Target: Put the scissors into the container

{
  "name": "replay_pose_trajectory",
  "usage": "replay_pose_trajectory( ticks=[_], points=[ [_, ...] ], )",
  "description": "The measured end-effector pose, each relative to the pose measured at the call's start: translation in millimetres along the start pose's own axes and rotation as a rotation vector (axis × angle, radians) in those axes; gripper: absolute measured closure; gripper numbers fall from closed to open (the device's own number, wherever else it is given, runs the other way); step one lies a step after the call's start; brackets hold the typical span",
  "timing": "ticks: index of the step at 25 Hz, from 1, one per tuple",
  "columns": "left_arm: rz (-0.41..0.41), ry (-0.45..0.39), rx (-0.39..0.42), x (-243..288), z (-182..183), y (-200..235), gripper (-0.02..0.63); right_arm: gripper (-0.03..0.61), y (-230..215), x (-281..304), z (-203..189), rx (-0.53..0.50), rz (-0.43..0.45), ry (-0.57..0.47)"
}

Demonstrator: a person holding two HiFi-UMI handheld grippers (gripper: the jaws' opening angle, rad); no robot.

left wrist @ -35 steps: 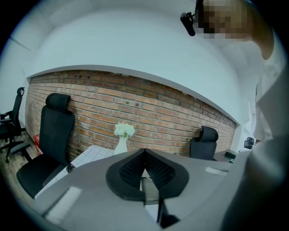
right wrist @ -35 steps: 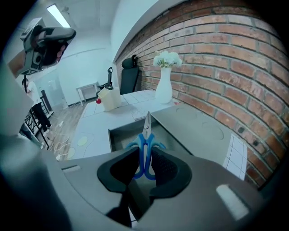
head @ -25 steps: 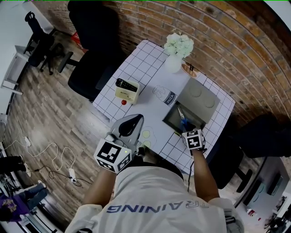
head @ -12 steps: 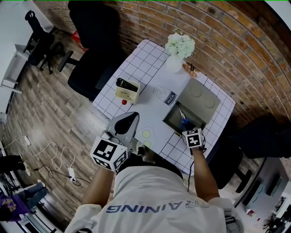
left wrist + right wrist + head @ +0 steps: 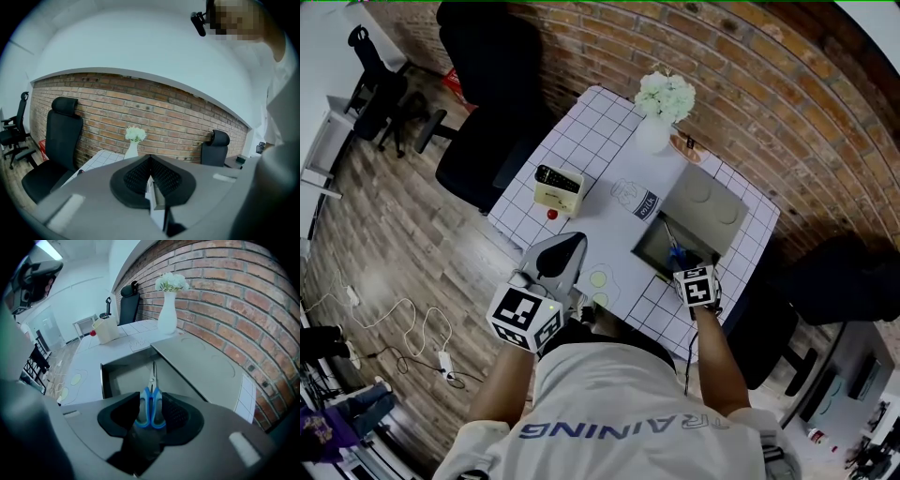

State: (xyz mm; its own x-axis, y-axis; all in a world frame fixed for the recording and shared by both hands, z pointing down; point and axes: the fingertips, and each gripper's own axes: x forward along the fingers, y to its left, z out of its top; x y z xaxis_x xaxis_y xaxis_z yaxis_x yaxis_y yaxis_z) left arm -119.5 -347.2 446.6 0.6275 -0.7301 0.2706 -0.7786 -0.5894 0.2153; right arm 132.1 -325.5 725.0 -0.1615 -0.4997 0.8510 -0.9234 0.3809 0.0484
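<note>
The scissors (image 5: 151, 406) have blue handles and lie between the jaws of my right gripper (image 5: 151, 414), blades pointing forward and down into the grey open container (image 5: 123, 377). The jaws are opening and the pads do not seem to press on the handles. In the head view the scissors (image 5: 676, 251) show inside the container (image 5: 649, 246), just ahead of the right gripper (image 5: 685, 269). The container's lid (image 5: 705, 212) lies folded back behind it. My left gripper (image 5: 562, 260) hangs off the table's near left edge, shut with nothing in it (image 5: 151, 165).
A white vase of flowers (image 5: 662, 111) stands at the far edge by the brick wall. A cream box (image 5: 559, 189) with a black top and a small red ball sits at the left. Black office chairs (image 5: 487, 112) stand on either side of the gridded table (image 5: 581, 141).
My left gripper dropped back a little toward the person and to the left. The right gripper stayed over the container with the scissors.
</note>
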Motion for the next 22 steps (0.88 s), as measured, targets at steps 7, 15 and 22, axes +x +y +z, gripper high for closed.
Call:
replay_pose_trajectory(
  ticks=[7, 15, 22],
  points=[
    [-0.036, -0.017, 0.005, 7.5, 5.9, -9.4, 0.614, 0.491, -3.5, -29.3, 12.0, 0.012, -0.015, -0.072],
    [-0.1, -0.034, 0.035, 20.7, 14.3, -32.5, 0.614, 0.511, -10.8, -96.6, 44.9, 0.017, -0.038, -0.24],
    [-0.192, -0.064, 0.071, 36.7, 30.4, -68.4, 0.614, 0.565, -24.6, -179.6, 80.0, 0.061, -0.09, -0.447]
  ],
)
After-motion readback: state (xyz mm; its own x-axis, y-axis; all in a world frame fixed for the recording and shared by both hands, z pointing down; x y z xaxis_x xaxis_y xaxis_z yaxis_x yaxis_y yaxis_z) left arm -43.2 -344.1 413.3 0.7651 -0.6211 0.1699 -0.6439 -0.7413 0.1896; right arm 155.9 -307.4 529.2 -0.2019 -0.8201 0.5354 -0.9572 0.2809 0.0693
